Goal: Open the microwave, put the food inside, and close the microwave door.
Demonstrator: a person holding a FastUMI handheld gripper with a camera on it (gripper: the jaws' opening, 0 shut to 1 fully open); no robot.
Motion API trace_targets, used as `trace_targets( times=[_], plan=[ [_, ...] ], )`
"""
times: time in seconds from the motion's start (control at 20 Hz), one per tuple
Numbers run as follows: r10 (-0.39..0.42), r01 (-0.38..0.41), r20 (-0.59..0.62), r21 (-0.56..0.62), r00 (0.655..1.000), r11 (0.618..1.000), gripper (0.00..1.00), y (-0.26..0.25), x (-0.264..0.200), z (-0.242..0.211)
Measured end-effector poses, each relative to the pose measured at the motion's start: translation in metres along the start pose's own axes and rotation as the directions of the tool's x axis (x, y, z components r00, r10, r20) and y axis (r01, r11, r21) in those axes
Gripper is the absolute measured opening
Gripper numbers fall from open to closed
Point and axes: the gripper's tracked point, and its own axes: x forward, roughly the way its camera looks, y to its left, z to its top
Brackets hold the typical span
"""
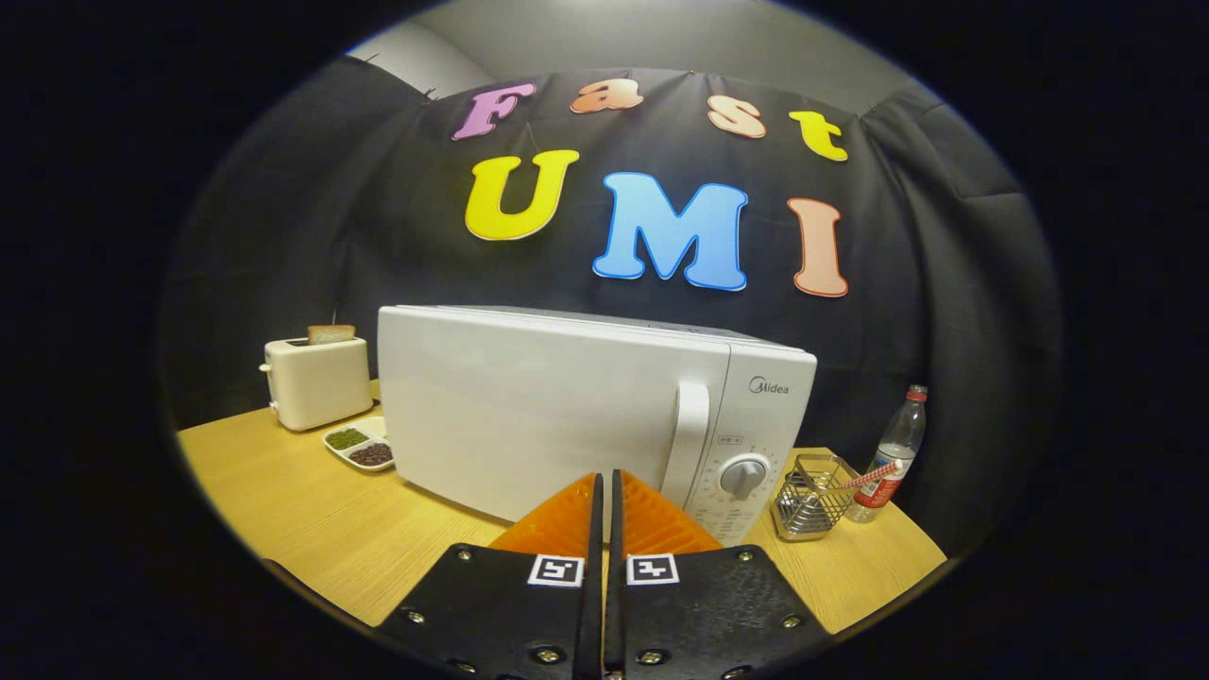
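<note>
Tongs (604, 486) clenched together, grasping nothing, held short of the microwave (586, 416). Microwave stands on the desk (312, 529) just ahead, door closed, handle (691, 439) slightly right of the tips. No step completed: opening, loading and closing all remain.

The microwave (586, 406) carries the one readable brand, "Midea", on its control panel (756, 444), at about 12 o'clock from the dial (743, 475). Small print around the dial and under it is too fine to read. Each of the fingers (567, 524), which lie together with nothing between them, bears a square coded marker (555, 570) with no letters.
</note>
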Motion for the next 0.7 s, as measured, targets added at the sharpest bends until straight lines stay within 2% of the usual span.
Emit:
trace_targets(
  times=[0.6,0.7],
  plan=[
    [0.169,-0.174,0.096,0.05,0.981,0.983,0.02,0.0,-0.185,0.04],
    [0.159,-0.162,0.109,0.021,0.981,0.987,0.02,-0.01,-0.207,0.046]
  ],
)
